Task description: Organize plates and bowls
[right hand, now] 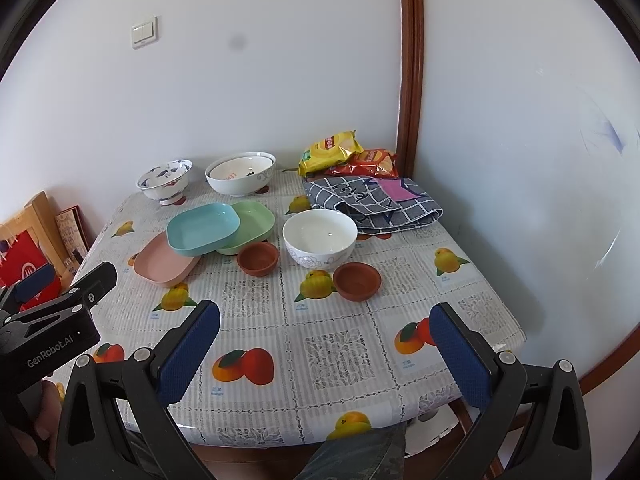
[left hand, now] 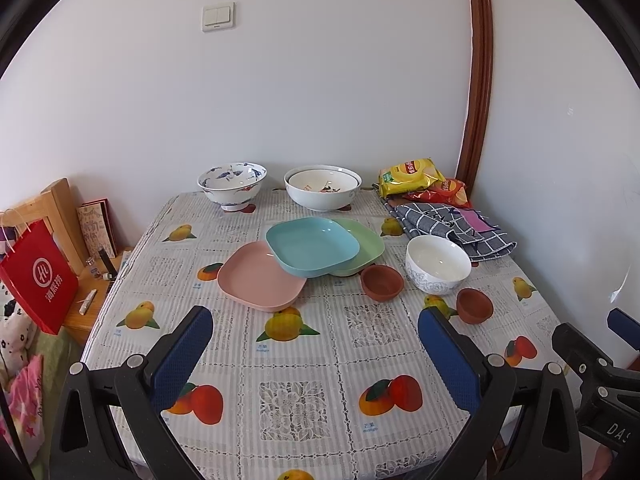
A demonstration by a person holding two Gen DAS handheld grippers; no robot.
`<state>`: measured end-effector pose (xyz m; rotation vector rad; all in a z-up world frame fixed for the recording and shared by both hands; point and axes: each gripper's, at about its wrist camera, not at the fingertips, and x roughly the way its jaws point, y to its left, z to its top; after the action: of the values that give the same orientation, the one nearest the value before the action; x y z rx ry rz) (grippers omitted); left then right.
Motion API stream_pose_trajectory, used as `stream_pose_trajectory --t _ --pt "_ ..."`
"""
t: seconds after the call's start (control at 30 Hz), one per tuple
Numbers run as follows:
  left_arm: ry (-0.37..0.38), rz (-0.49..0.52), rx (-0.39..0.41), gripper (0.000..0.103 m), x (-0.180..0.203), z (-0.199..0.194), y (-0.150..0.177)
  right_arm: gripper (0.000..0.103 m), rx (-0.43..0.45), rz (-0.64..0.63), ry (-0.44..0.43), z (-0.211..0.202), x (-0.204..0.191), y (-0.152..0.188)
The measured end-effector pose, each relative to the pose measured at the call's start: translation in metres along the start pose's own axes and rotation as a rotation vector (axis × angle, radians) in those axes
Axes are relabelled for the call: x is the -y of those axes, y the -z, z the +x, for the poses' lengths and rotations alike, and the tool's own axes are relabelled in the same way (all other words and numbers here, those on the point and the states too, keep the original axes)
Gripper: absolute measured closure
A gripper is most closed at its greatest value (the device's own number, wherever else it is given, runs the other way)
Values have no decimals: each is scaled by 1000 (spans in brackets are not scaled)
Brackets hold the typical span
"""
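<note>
Your left gripper [left hand: 316,344] and right gripper [right hand: 324,340] both gape empty. The blue plate [left hand: 312,246], probably light plastic, sits tilted; pinch its near rim.

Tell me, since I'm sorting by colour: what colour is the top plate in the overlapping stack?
Light blue plate, clearest in the left wrist view.

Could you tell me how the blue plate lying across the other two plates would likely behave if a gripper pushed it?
The blue plate looks like light plastic, so it would probably slide easily. It rests on the pink plate and green plate, so it may rock or drag them.
</note>
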<state>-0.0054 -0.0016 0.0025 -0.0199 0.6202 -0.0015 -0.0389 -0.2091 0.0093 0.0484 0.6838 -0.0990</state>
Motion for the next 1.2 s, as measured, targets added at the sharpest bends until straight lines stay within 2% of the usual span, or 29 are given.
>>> stream_pose_trajectory --t 1.2 --pt "-3 4 5 0 1 -2 1 0 12 7 -4 -6 0 -1"
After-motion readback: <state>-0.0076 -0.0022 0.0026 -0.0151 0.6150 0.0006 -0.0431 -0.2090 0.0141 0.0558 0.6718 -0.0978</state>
